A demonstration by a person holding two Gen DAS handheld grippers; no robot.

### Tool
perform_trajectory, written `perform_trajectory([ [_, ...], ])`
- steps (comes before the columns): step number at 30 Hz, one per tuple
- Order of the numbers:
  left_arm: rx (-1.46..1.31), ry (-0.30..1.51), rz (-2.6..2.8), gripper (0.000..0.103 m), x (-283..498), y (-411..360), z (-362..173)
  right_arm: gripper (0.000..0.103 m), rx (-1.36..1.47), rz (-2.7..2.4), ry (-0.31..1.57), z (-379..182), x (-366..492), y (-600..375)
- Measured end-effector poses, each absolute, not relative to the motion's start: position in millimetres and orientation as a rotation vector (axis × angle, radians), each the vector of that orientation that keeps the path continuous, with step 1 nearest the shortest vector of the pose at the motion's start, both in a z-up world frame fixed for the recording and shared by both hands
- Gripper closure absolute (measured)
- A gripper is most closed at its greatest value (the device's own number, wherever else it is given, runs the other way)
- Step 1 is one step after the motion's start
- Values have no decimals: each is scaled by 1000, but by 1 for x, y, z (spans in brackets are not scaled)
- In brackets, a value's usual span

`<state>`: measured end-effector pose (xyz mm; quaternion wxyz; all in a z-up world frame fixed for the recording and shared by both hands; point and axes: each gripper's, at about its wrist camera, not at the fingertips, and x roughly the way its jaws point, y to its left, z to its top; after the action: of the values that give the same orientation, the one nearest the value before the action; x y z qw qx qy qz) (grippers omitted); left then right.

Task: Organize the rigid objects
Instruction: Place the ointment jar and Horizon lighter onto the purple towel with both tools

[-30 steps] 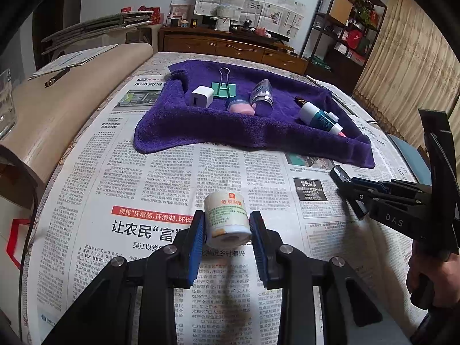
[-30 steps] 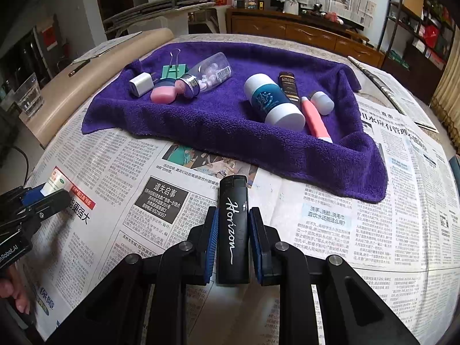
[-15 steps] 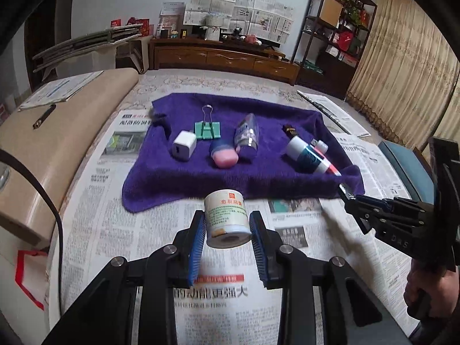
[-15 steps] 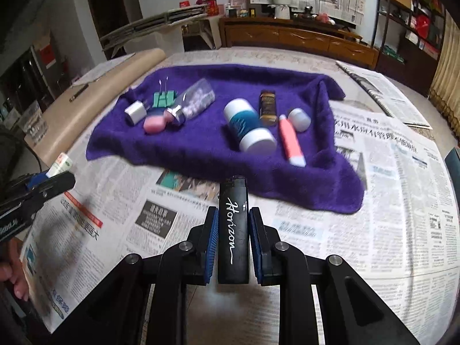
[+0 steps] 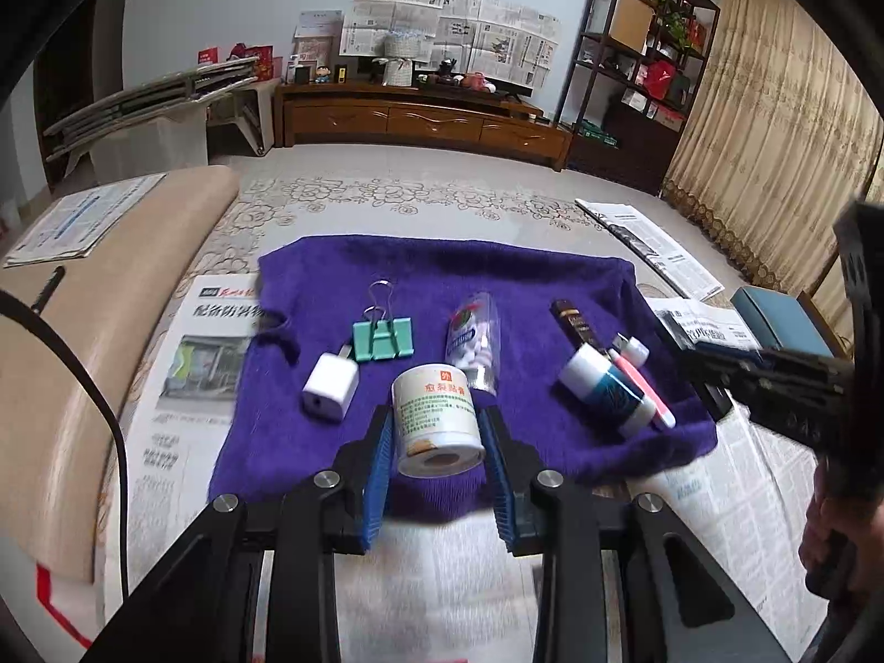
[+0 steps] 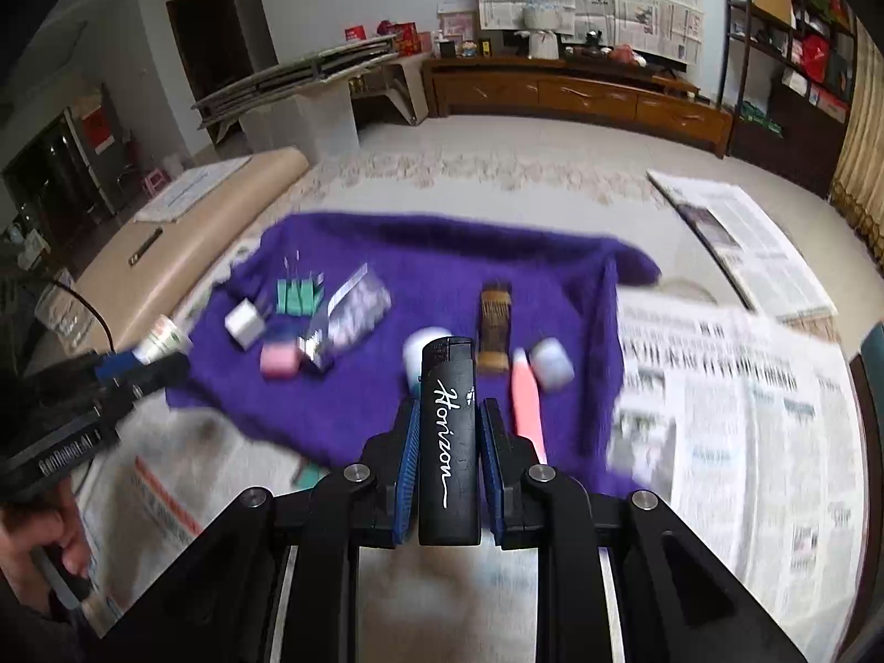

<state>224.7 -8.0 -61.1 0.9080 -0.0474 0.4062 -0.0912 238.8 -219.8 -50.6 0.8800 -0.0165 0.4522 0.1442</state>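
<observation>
My left gripper [image 5: 438,431] is shut on a small white jar with green print [image 5: 436,422], held above the near edge of the purple towel [image 5: 497,276]. My right gripper [image 6: 446,431] is shut on a black lighter marked "Horizon" [image 6: 447,436], held above the towel's [image 6: 442,254] near edge. On the towel lie a white charger cube [image 5: 330,387], a green binder clip [image 5: 384,334], a clear pill bottle [image 5: 474,337], a brown tube [image 5: 574,326], a white and teal bottle [image 5: 605,389] and a pink stick [image 5: 643,387].
Newspaper [image 5: 735,497] covers the table around the towel. A beige padded edge [image 5: 83,331] with a pen and papers runs along the left. A folded newspaper [image 5: 652,246] lies far right. A black cable [image 5: 83,375] hangs at the left.
Both grippers have risen and moved forward toward the towel, each still holding its object. The right wrist view is now blurred by motion.
</observation>
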Motion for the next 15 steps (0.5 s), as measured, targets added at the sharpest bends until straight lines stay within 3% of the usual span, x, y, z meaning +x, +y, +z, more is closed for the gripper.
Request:
perform_trajectory([
  [15,-49,904,-345,73,270,-57,-96,81,-58,403,1051,-90,361,-186],
])
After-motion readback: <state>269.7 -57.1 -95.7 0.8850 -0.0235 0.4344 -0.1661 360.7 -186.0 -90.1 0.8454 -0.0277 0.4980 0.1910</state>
